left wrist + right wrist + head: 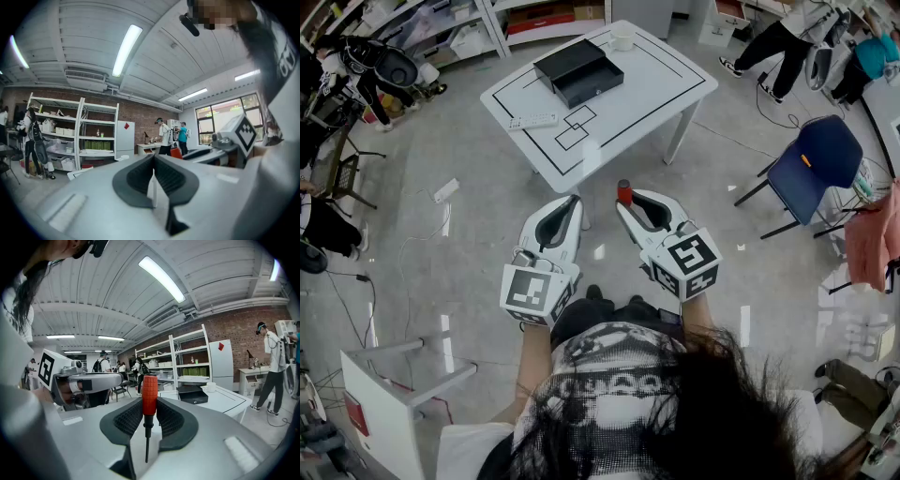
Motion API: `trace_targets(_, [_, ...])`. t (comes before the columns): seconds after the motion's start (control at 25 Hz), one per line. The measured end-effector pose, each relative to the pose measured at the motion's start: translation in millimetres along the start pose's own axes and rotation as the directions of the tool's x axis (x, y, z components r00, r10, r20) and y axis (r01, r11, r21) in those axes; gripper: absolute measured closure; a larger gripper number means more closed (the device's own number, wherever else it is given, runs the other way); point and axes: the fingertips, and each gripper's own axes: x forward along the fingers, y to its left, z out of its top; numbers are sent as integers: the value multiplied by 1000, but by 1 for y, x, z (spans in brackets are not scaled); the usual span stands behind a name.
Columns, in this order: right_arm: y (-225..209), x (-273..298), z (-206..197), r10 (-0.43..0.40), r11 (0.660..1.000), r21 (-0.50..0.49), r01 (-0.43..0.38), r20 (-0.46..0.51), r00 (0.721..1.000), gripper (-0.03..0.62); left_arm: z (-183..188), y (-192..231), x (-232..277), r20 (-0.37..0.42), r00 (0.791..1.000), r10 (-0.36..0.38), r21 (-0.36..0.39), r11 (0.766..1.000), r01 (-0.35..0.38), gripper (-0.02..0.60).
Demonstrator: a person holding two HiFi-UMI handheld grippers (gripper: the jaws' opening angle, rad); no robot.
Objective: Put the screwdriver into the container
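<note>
Screwdriver [149, 390]: sitting in mid-air, its red handle pinched between the right gripper's pads, well apart from the container.
Right gripper [148, 408]: clamping onto the screwdriver's handle and pointing toward the table.
Left gripper [153, 161]: hovering just beside the right one, its jaws pressing together on nothing.
Container [578, 72]: black open box, lying on the table.
Table [675, 75]: white, standing beyond both grippers.
</note>
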Motion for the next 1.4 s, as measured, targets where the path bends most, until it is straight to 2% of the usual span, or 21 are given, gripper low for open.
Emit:
trace_targets(0.6, [10, 17, 2, 11, 1000, 9, -11, -7, 1000, 500, -7, 15, -8, -14, 1000, 0, -9, 1000, 0, 581])
trace_targets(1.08, [45, 65, -3, 13, 1000, 19, -13, -18, 1000, 500, -20, 64, -29, -13, 1000, -13, -8, 1000, 13, 581])
trace_targets(1.4, [52, 77, -17, -11, 999, 33, 13, -54, 998, 500, -35, 81, -28, -17, 999, -40, -44, 998, 40, 581])
